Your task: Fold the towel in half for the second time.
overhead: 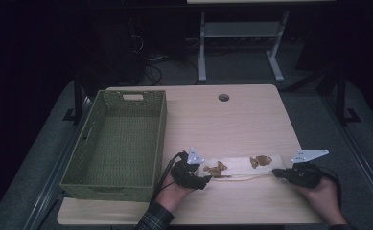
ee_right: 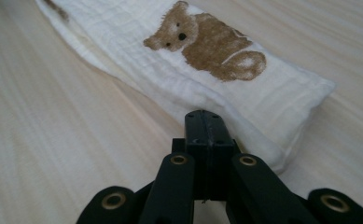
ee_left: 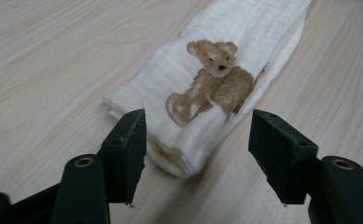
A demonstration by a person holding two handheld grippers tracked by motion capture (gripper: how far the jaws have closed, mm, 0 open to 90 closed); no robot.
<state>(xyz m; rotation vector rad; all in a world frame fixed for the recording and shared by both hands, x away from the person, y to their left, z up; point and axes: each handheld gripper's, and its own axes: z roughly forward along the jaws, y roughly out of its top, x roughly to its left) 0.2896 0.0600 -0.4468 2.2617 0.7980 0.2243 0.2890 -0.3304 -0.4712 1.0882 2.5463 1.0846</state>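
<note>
Cloth (overhead: 239, 166), folded into a long white strip printed with brown bears, lies on the surface (overhead: 213, 124) at 6 o'clock, right of the green woven basket (overhead: 119, 139). Left gripper (overhead: 204, 181): fingers (ee_left: 125, 149) spread, straddling the strip's left end without contact. Right gripper (overhead: 276, 172): fingers (ee_right: 205, 135) pressed together, empty, just short of the right end. Judged soft, light and limp; layers may slip apart. Pinch all layers at each end.
</note>
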